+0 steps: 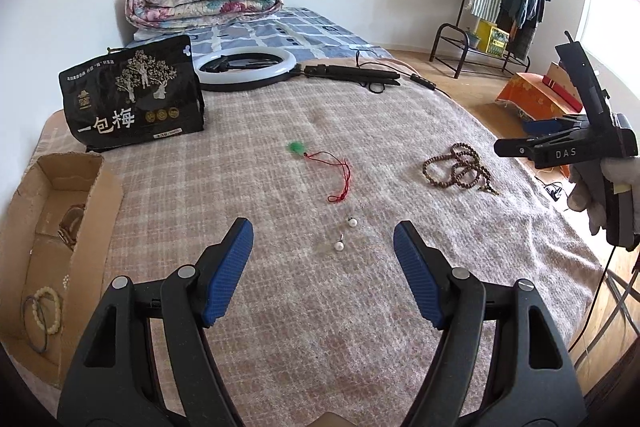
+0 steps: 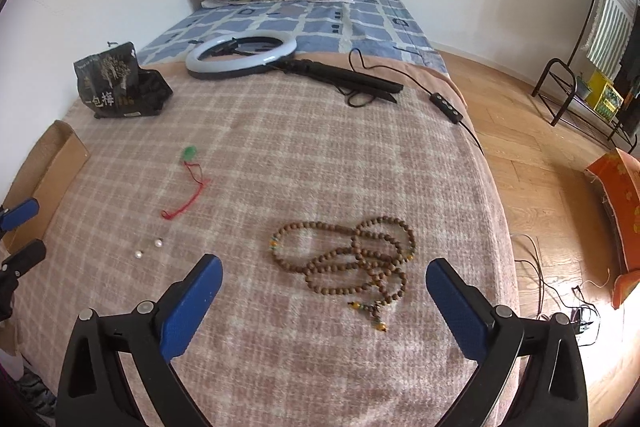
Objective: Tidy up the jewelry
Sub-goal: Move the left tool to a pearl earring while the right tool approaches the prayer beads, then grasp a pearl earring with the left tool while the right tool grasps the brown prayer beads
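**Approach to pick-up: both grippers open over loose jewelry**

While several pieces lie loose on the plaid blanket (image 2: 320,155), the step in hand is judged to be the approach to a pick-up; nothing is held yet.

**Gripper state.** The left gripper (image 1: 323,239) has its jaws apart and empty. The right gripper (image 2: 324,277) has its jaws spread wide and empty. In the left wrist view the right gripper appears at the right edge of the frame, held in a gloved hand (image 1: 588,195).

**Position of the jewelry.**
- Two pearl earrings (image 1: 345,234) lie just beyond the left gripper's fingertips, at lower centre of the left wrist frame.
- A green pendant on a red cord (image 1: 320,167) lies above them, at centre frame.
- A string of brown beads (image 2: 348,259) lies in a loose tangle at lower centre of the right wrist frame, between and slightly beyond the right gripper's fingertips.
- A cardboard box (image 1: 108,195) at the left edge of the left wrist frame already holds bracelets (image 1: 44,311).

**Next move.** The right gripper is best placed for the beads: it should descend over the tangle and close where several strands overlap, so the whole string lifts. The earrings are small and call for a precise close by the left gripper against the soft blanket. Collected pieces likely go to the box.
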Action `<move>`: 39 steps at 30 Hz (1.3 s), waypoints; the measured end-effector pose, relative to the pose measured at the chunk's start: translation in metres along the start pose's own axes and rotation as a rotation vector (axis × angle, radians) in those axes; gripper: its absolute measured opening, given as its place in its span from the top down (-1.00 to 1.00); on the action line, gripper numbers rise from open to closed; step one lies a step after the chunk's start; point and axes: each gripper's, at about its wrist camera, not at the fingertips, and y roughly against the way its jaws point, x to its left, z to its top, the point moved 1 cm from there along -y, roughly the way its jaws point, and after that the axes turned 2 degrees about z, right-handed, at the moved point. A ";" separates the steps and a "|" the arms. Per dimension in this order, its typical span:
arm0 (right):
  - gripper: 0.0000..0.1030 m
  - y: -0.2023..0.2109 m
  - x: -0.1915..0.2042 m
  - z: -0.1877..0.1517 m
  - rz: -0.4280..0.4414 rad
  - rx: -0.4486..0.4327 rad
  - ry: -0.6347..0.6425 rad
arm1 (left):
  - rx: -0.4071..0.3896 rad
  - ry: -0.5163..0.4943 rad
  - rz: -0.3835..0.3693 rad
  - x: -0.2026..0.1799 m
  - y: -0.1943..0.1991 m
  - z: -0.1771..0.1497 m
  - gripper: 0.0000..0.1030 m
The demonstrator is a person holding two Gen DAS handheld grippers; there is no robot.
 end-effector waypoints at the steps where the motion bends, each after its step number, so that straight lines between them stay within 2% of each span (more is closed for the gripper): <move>1: -0.99 -0.004 -0.006 -0.003 -0.009 0.008 -0.002 | 0.004 -0.002 -0.003 0.000 -0.002 -0.002 -0.46; 8: -0.99 -0.037 -0.052 -0.023 -0.006 0.048 -0.069 | 0.039 -0.019 -0.003 0.000 -0.030 -0.015 -0.46; 12: -0.99 -0.048 -0.060 -0.030 0.025 0.039 -0.061 | 0.069 -0.039 0.001 -0.002 -0.048 -0.018 -0.31; 15: -0.99 -0.052 -0.057 -0.033 0.016 0.021 -0.014 | 0.083 -0.042 -0.014 -0.002 -0.060 -0.020 -0.24; 19: -0.99 -0.057 -0.047 -0.034 0.031 0.005 0.043 | 0.108 -0.059 -0.037 -0.006 -0.077 -0.024 -0.02; 23: -0.99 -0.061 -0.038 -0.038 0.042 -0.010 0.087 | 0.126 -0.083 -0.055 -0.012 -0.092 -0.027 0.06; 25: -0.99 -0.064 -0.035 -0.038 0.061 -0.009 0.091 | 0.135 -0.088 -0.067 -0.015 -0.097 -0.027 0.20; 31: -0.99 -0.074 -0.029 -0.037 0.067 -0.006 0.112 | 0.148 -0.074 -0.074 -0.014 -0.110 -0.026 0.21; 39: -0.99 -0.098 -0.025 -0.034 0.074 0.037 0.103 | 0.150 -0.046 -0.087 -0.009 -0.116 -0.027 0.32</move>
